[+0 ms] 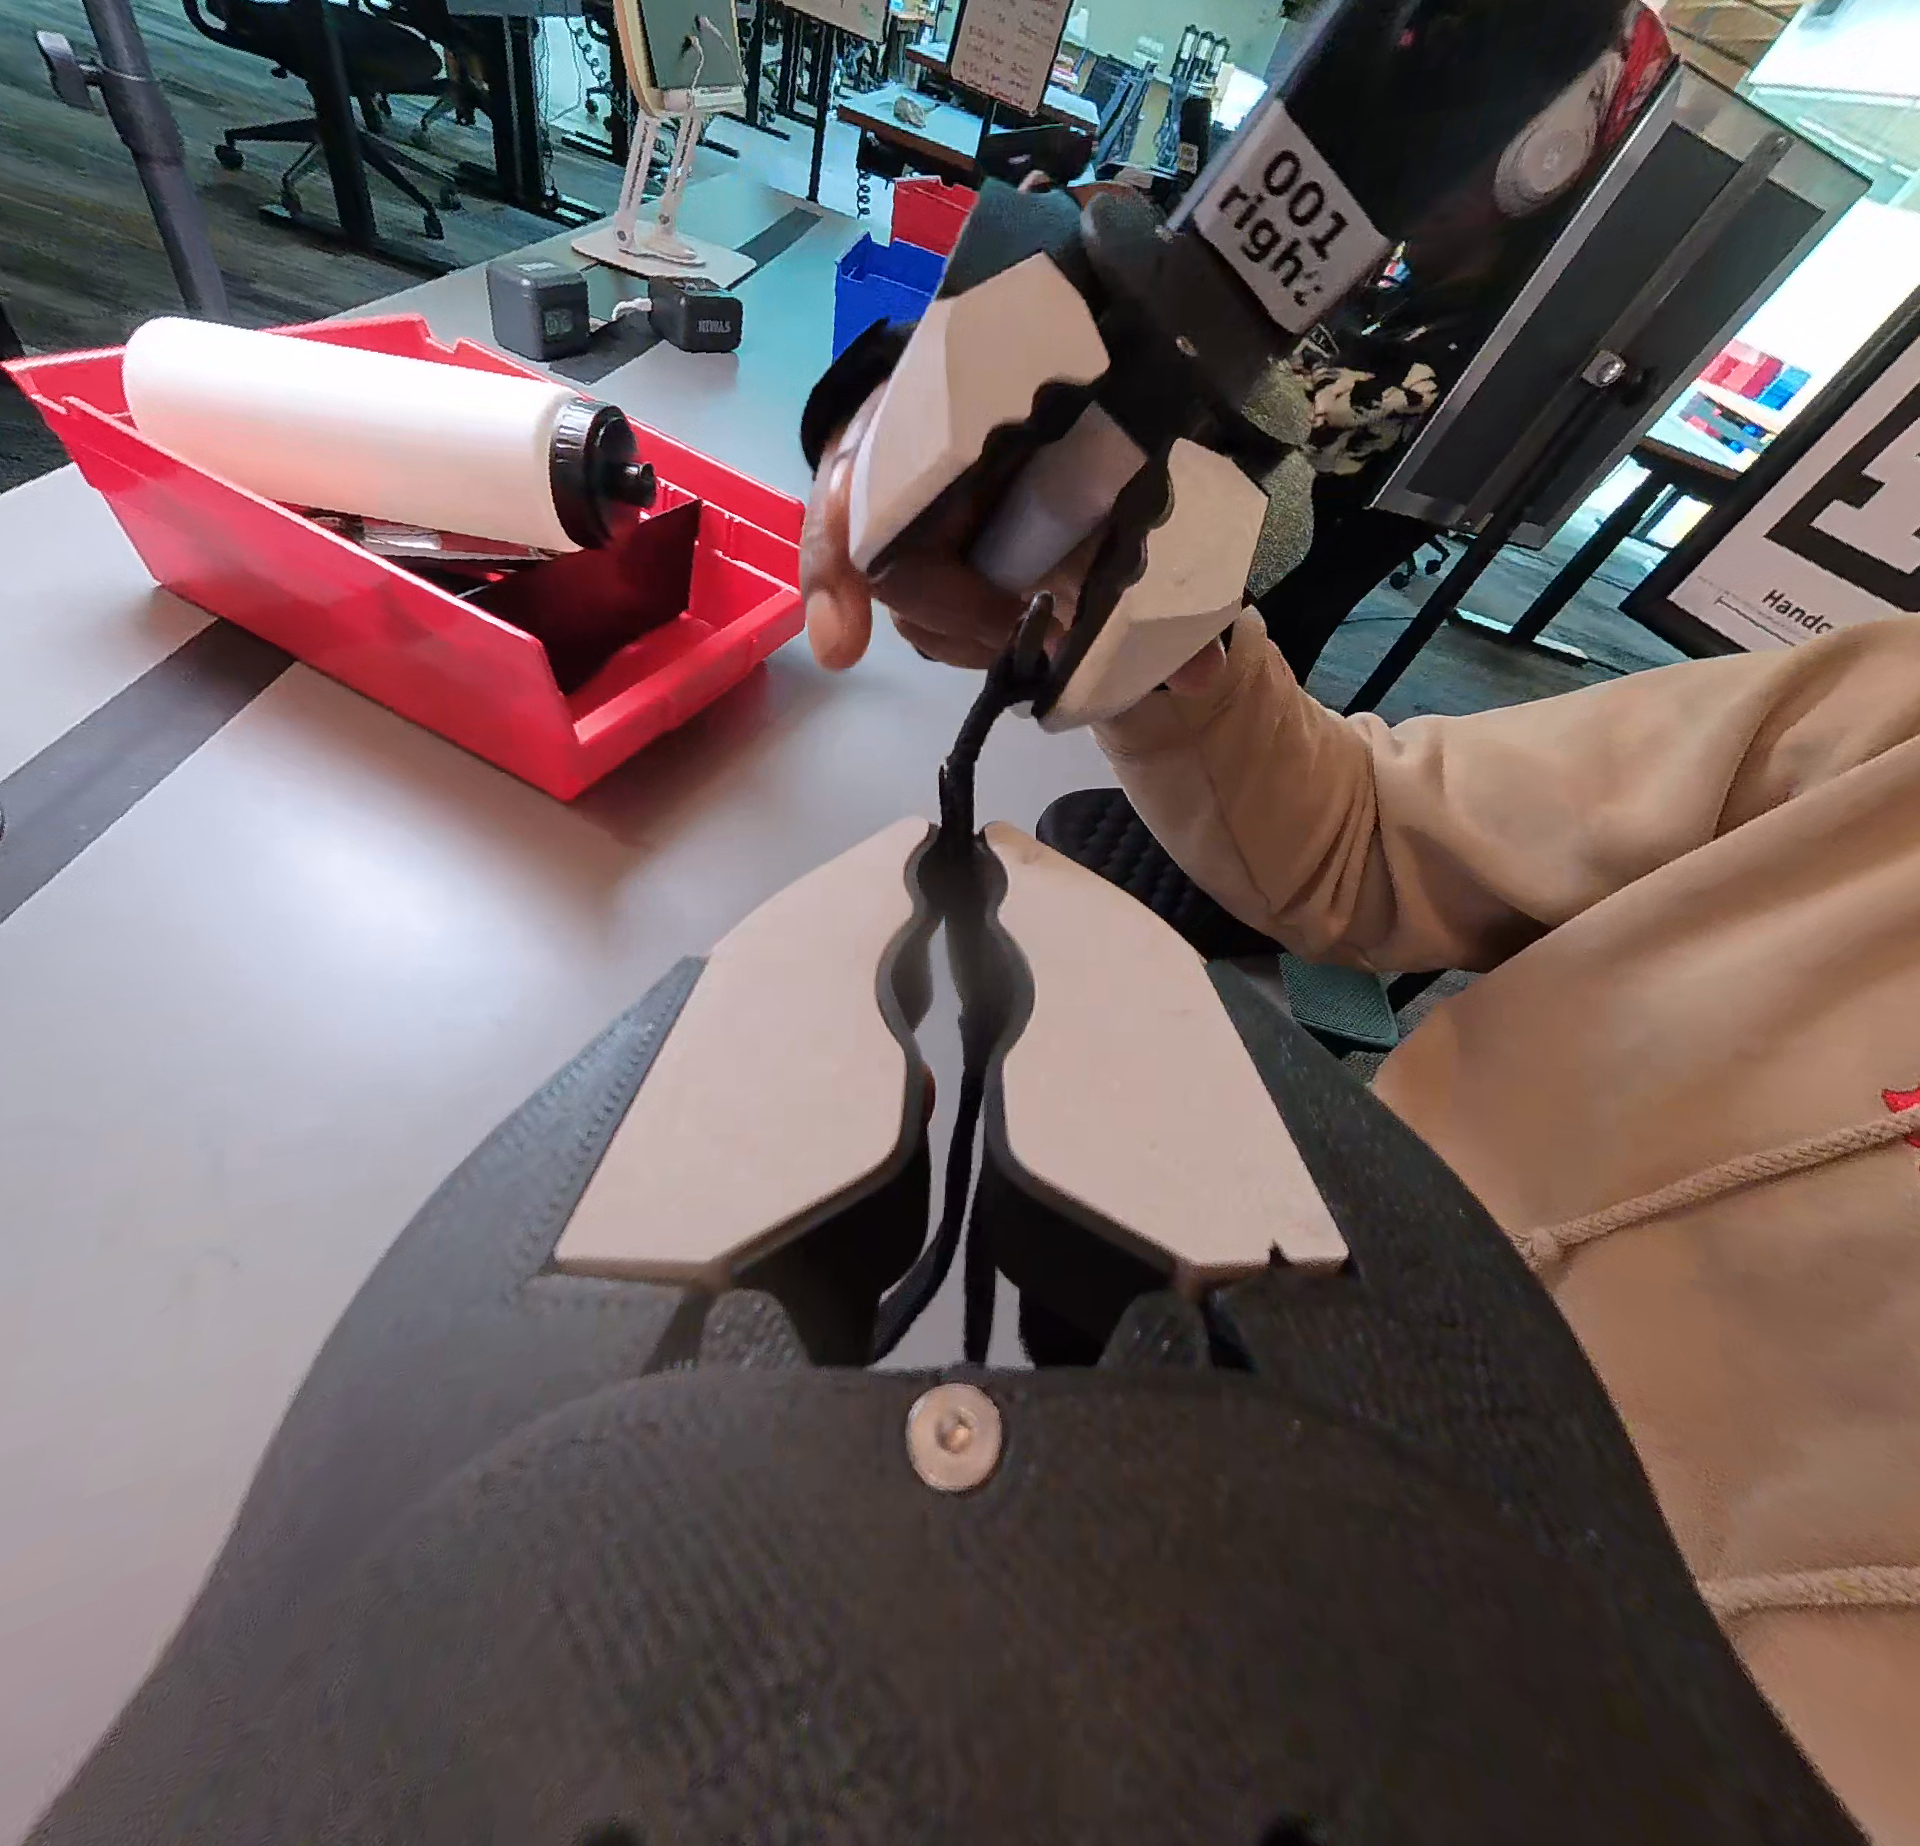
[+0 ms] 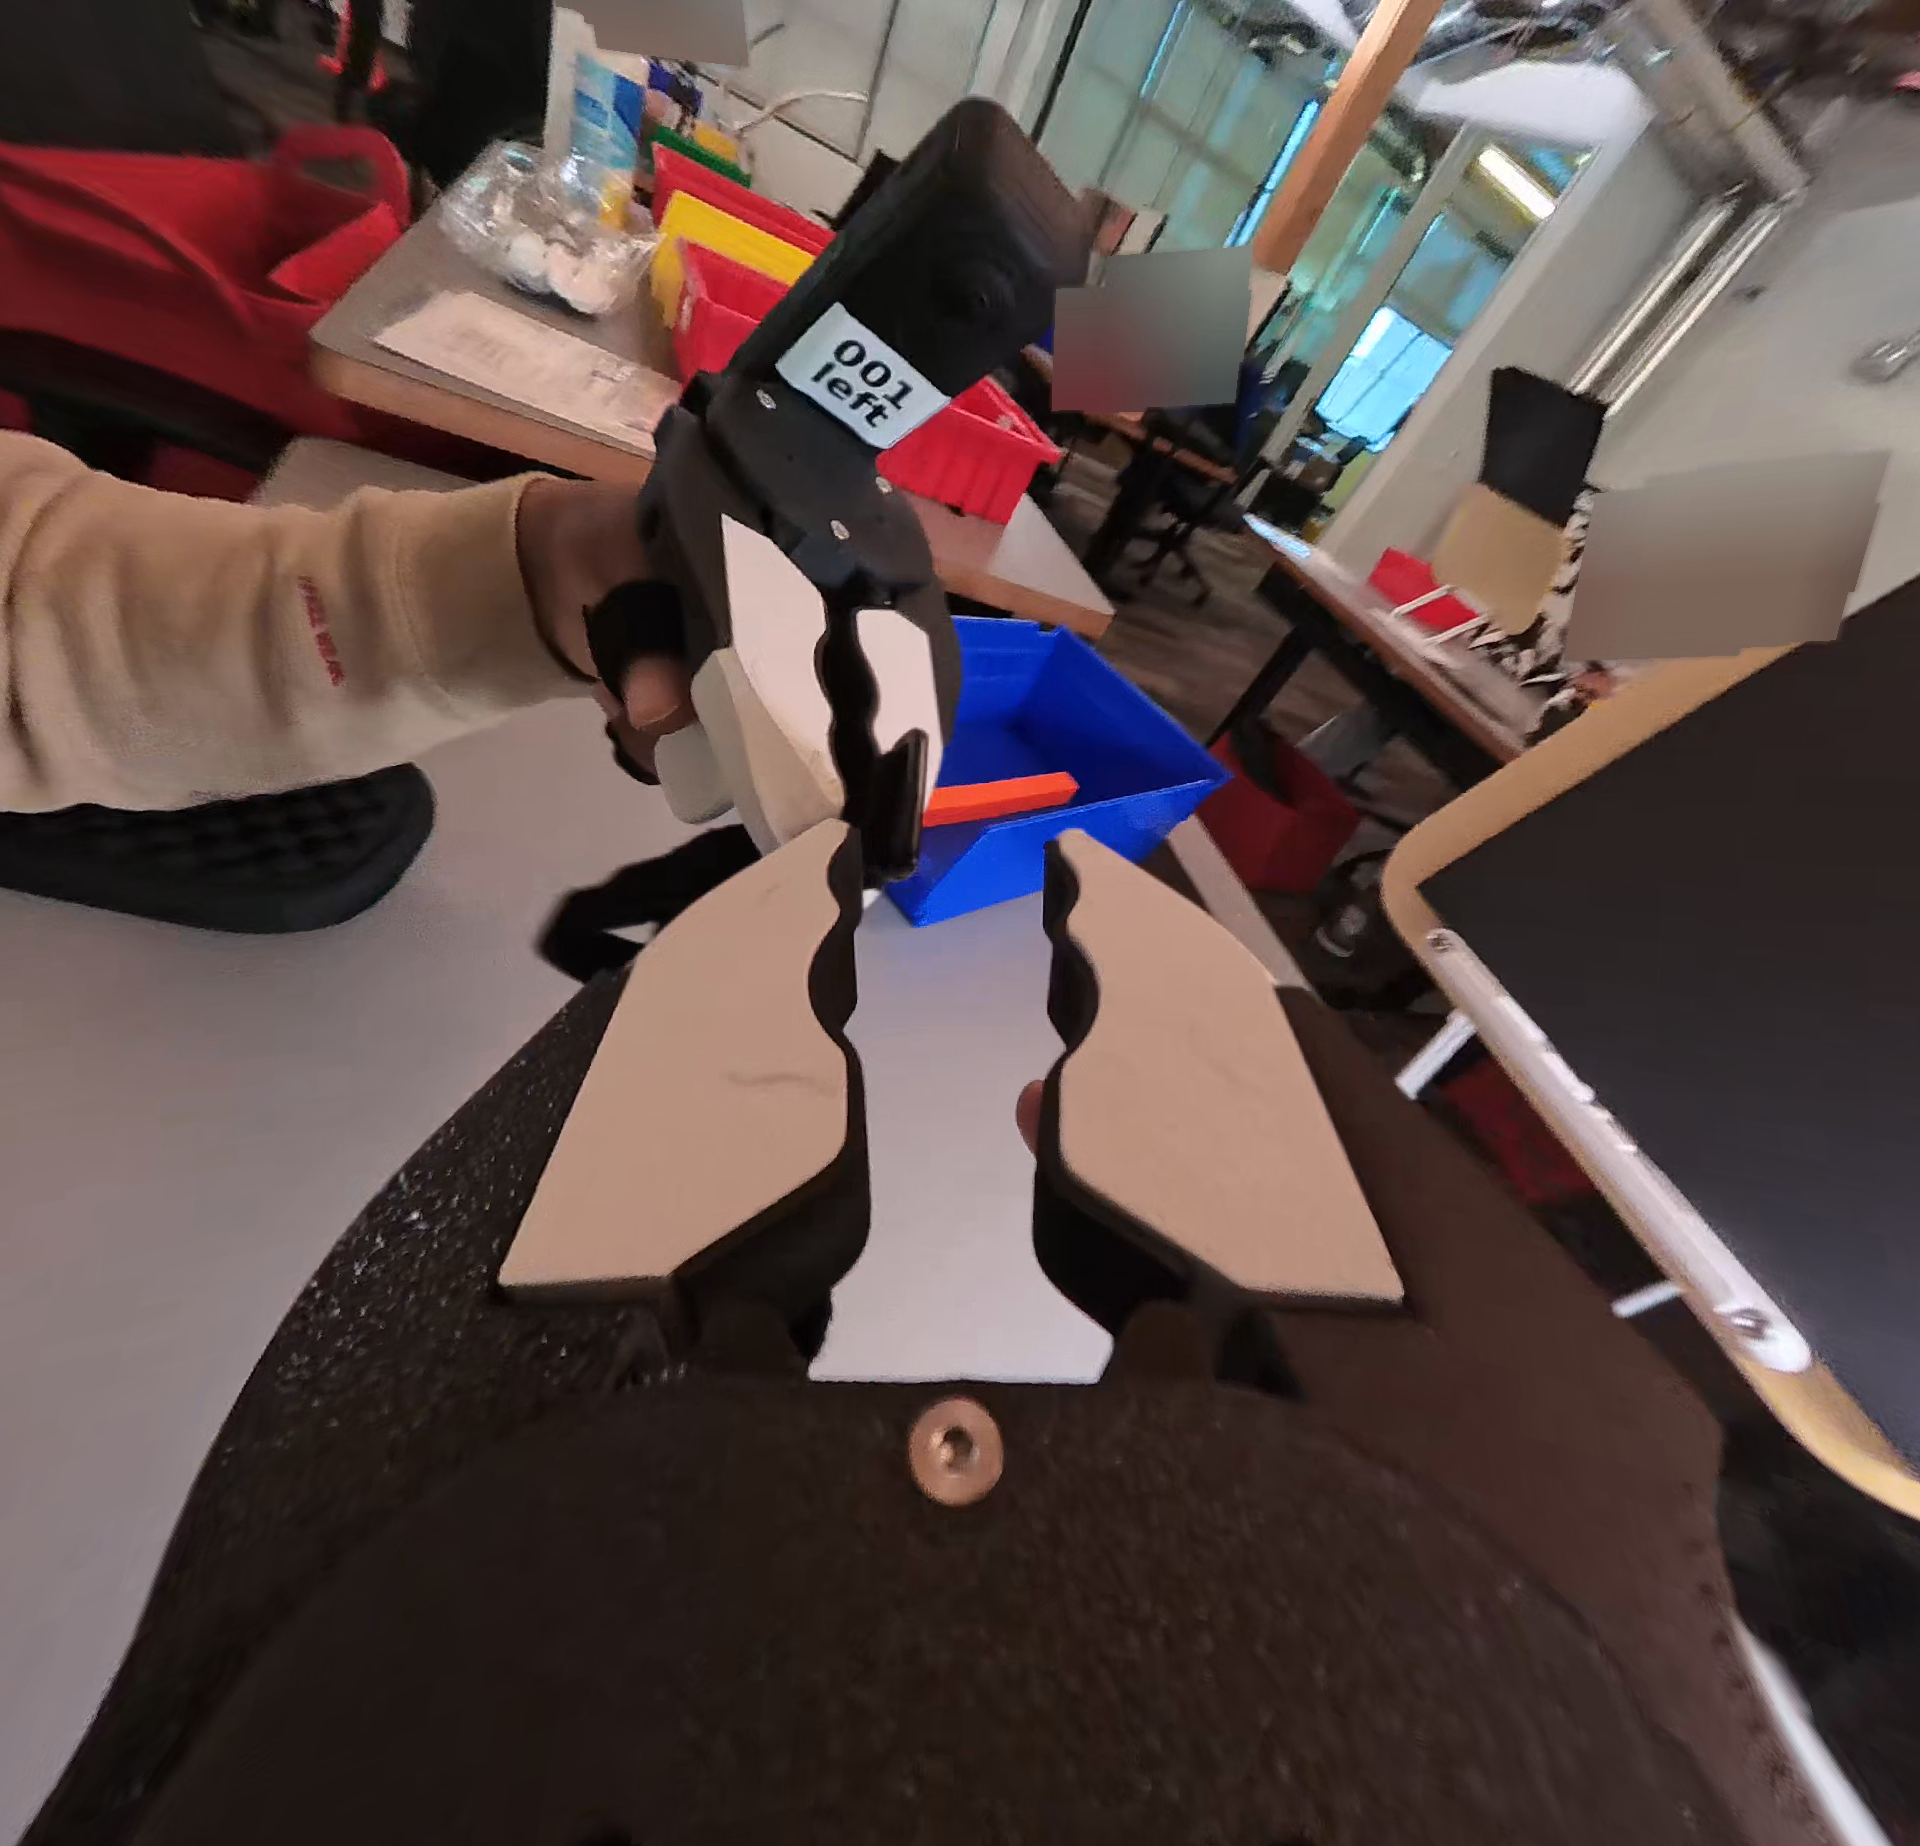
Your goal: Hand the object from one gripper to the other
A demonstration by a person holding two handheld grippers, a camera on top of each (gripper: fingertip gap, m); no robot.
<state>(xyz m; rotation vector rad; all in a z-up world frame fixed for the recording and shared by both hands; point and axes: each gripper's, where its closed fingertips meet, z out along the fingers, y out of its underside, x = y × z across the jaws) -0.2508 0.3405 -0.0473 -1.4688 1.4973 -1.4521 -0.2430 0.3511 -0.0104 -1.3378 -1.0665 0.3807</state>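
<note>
A grey table (image 1: 312, 965) is seen filling the lower left of the frame. At upper left a red bin (image 1: 436, 643) is loaded with a white bottle (image 1: 353, 425). At centre, the left gripper (image 1: 951, 840) is clamped on a black cord (image 1: 977, 747). Above it, the right gripper (image 2: 951, 851) is held parted, gripping nothing.

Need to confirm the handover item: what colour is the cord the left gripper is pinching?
Black; the cord shows best in the left wrist view.
</note>
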